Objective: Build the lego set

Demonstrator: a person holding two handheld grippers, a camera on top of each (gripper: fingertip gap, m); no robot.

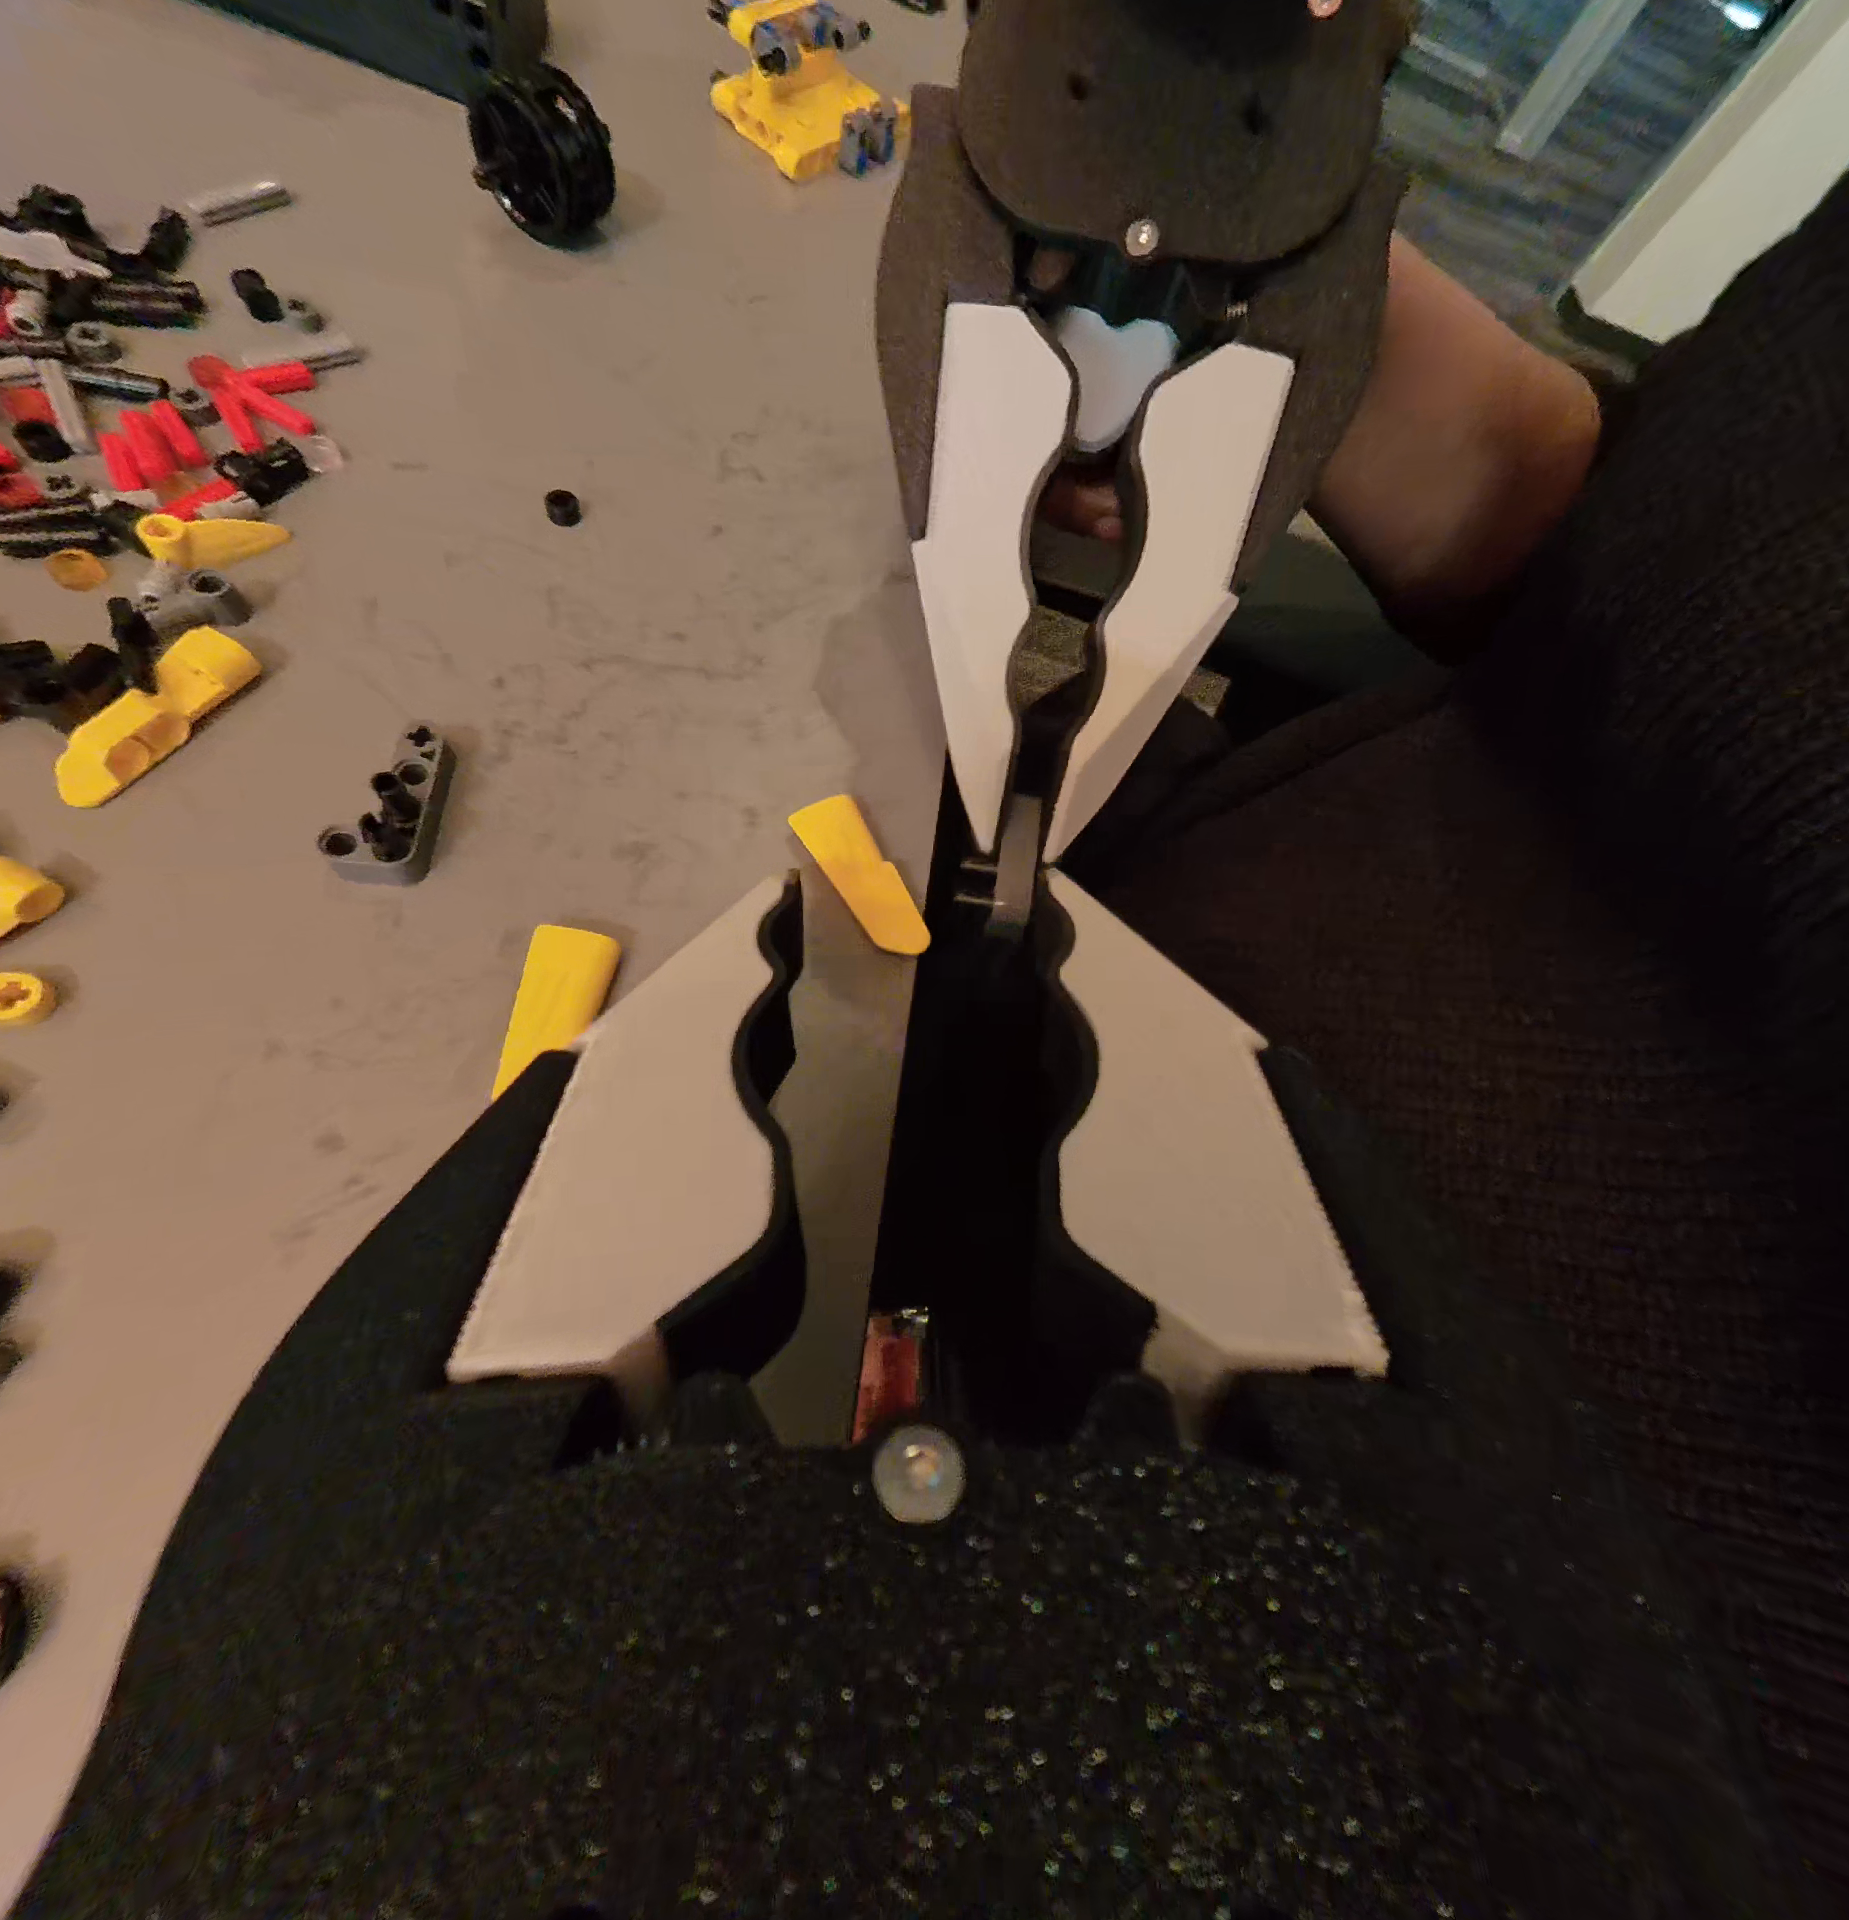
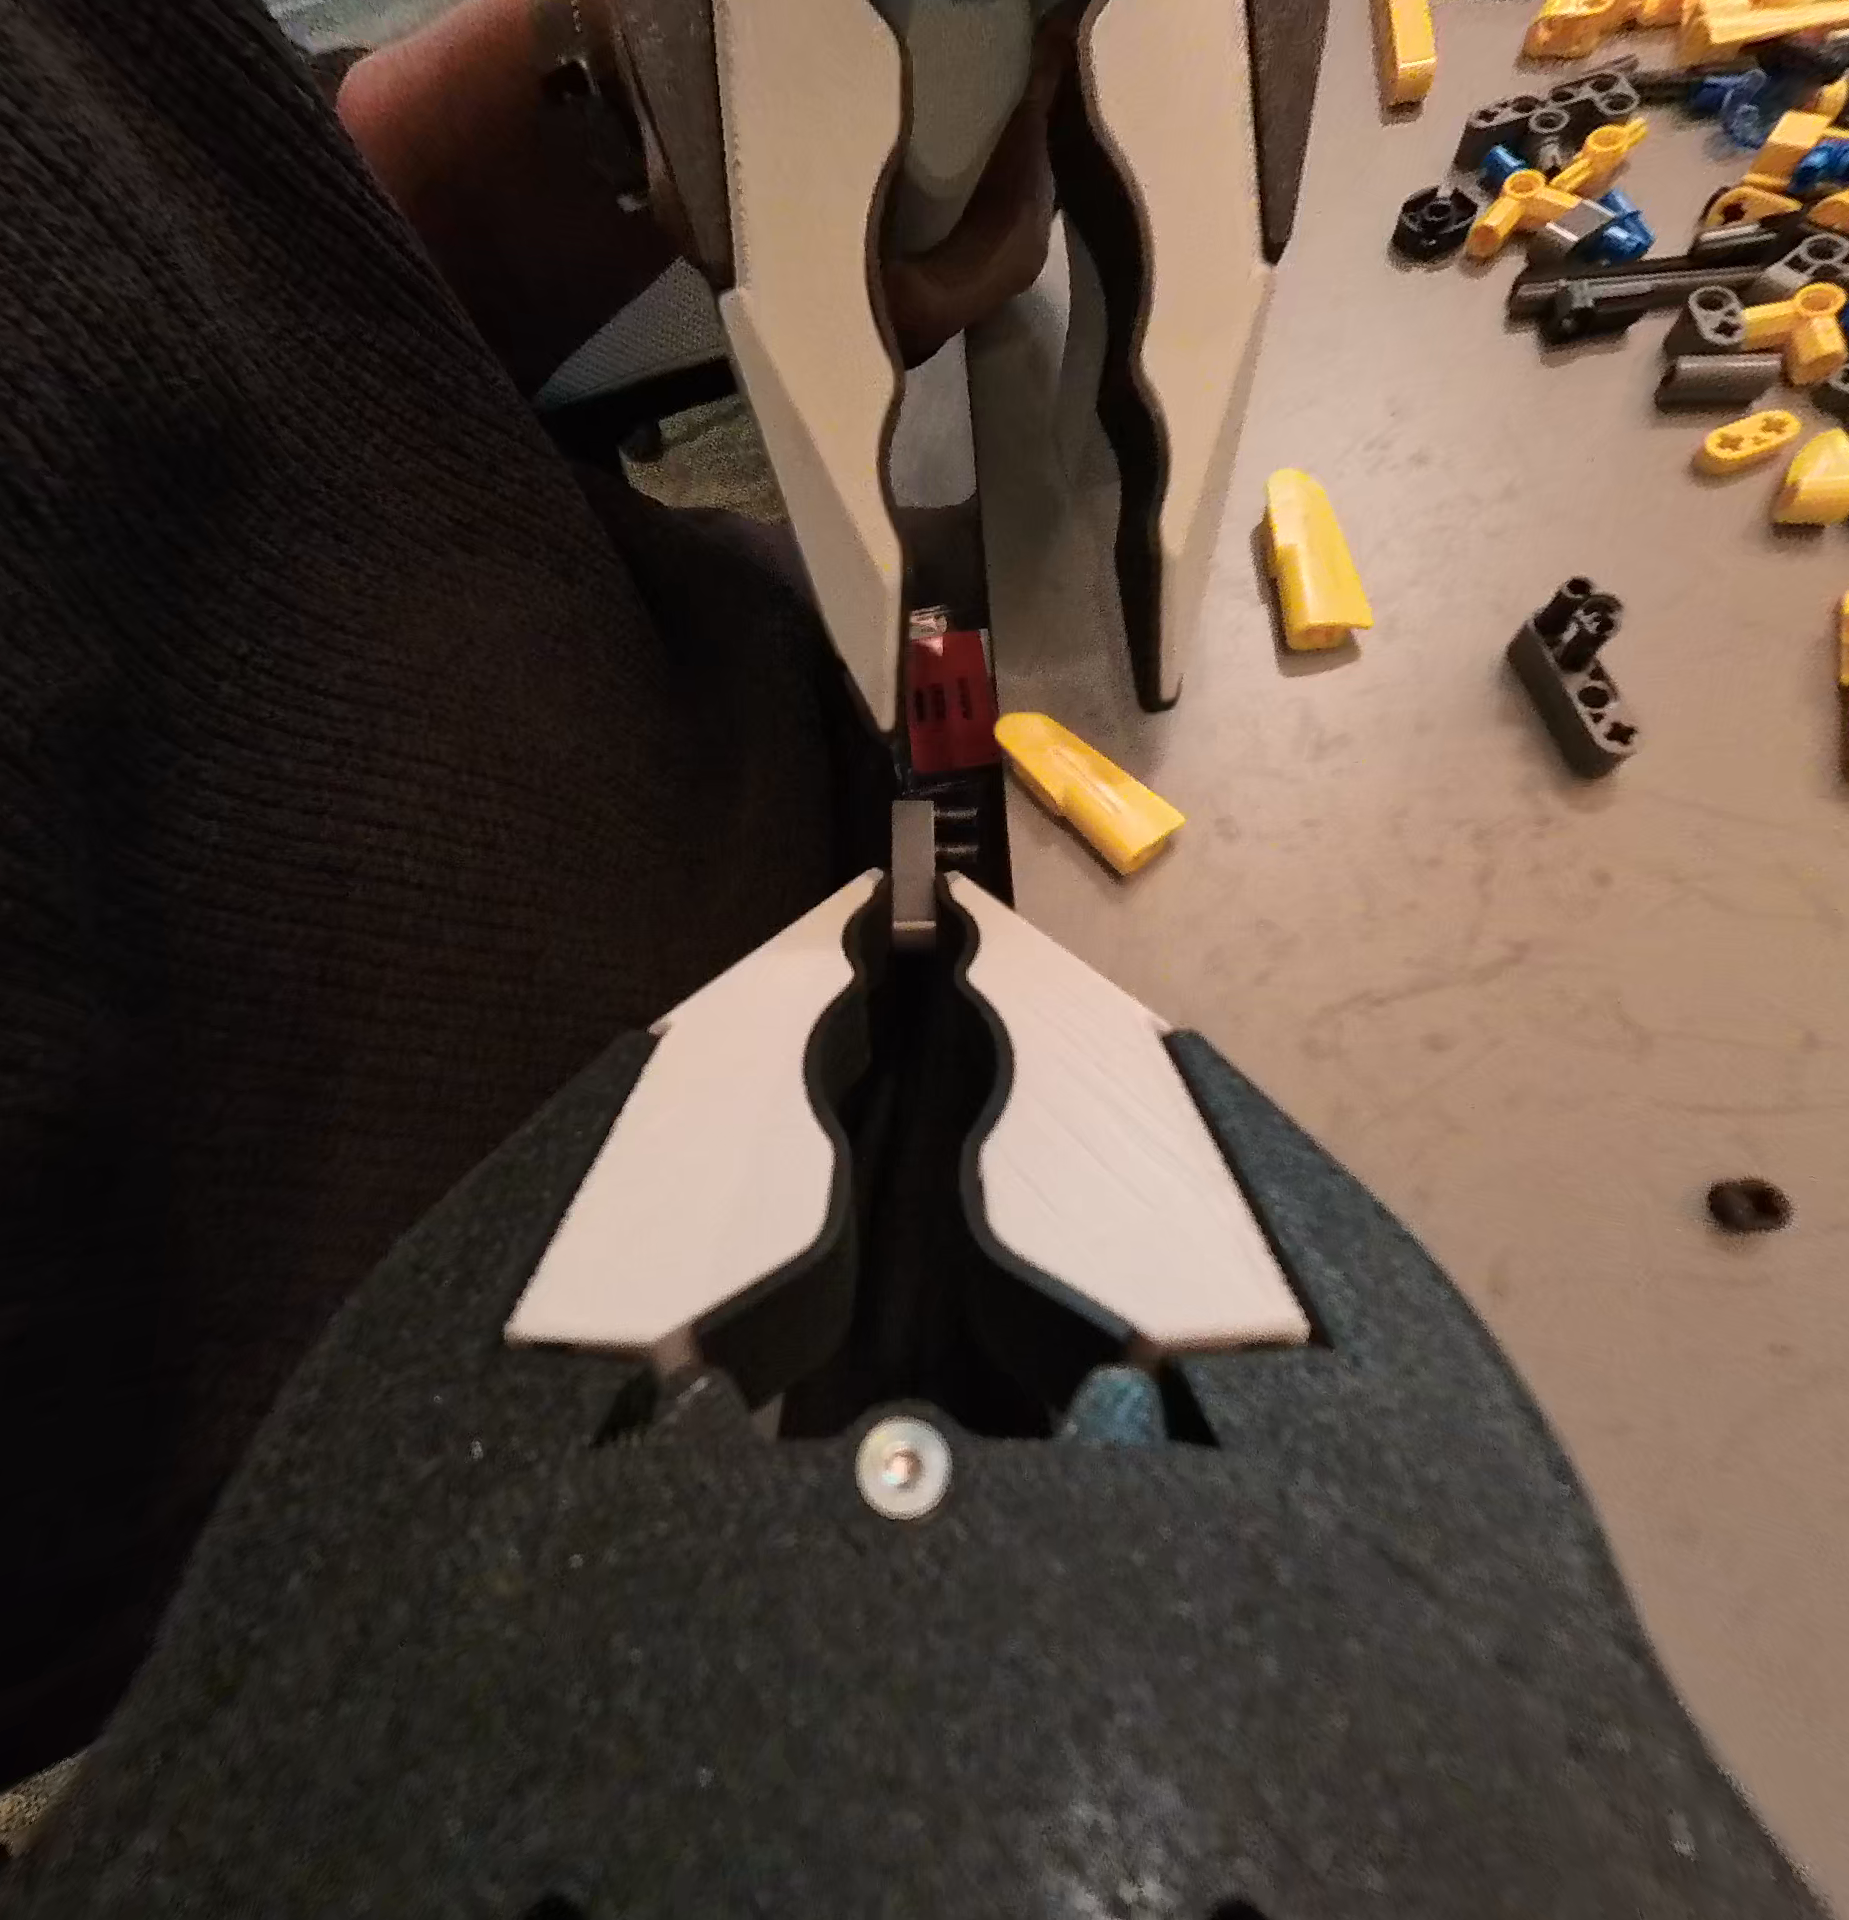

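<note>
Two grippers meet tip to tip at the counter (image 1: 608, 644) edge.
The right gripper (image 2: 915, 883) is pinched narrow on a small grey piece (image 2: 912, 862). The left gripper (image 1: 925, 888) stands wide, straddling a red-and-black part (image 2: 946, 698); whether it touches it is unclear. A yellow piece (image 1: 860, 875) lies just left, with loose parts far left.

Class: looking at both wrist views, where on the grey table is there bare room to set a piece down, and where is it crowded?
Bare: the grey table between the red-and-black pile, the small black ring and the far gripper. Also the near stretch below the ring in the right wrist view. Crowded: the yellow-blue pile and the table's edge by both grippers.
</note>
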